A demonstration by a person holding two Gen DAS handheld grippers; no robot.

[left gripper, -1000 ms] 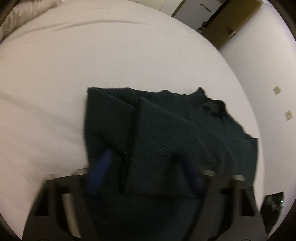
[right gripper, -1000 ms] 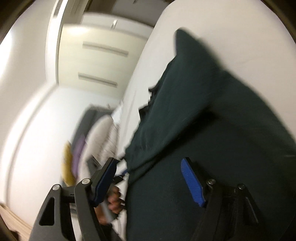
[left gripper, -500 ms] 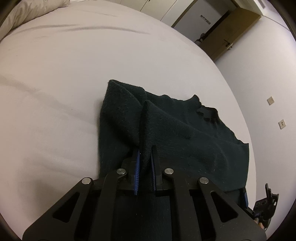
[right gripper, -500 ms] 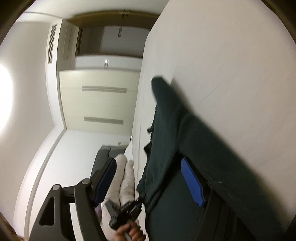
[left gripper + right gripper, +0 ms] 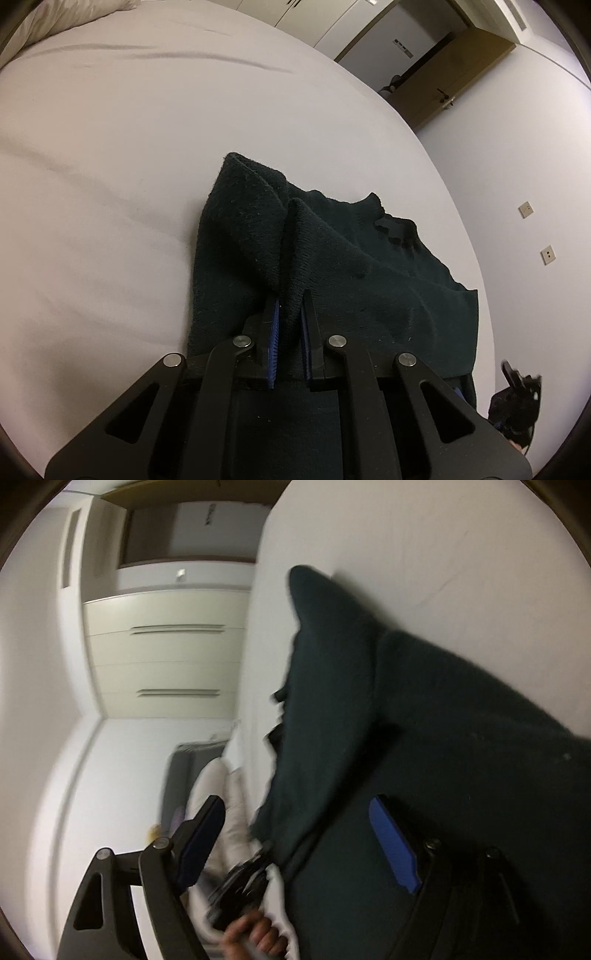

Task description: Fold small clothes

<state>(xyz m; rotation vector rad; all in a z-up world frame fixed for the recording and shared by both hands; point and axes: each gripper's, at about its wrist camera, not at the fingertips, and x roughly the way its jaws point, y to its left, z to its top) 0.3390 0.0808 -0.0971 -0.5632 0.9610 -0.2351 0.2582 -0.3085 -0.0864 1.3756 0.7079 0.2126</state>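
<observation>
A dark green knit sweater (image 5: 369, 280) lies partly folded on the white bed (image 5: 110, 147). My left gripper (image 5: 290, 306) is shut on a raised fold of the sweater near its left side and lifts that fold into a ridge. In the right wrist view the sweater (image 5: 443, 709) fills the right half, seen rolled sideways. My right gripper (image 5: 295, 827) is open, one blue pad (image 5: 391, 845) against the cloth, the other finger (image 5: 201, 830) off in the air. The hand holding the left gripper (image 5: 255, 938) shows at the bottom.
The white bed sheet spreads wide to the left and far side, with a pillow (image 5: 66, 14) at the far left corner. A wooden door (image 5: 454, 77) and white wardrobes (image 5: 166, 653) stand beyond the bed. The bed's right edge (image 5: 480, 295) lies close to the sweater.
My left gripper has closed on a fold of the sweater and pulled it up into a ridge. The right gripper stays open and has swung, its view rolling against the cloth.
</observation>
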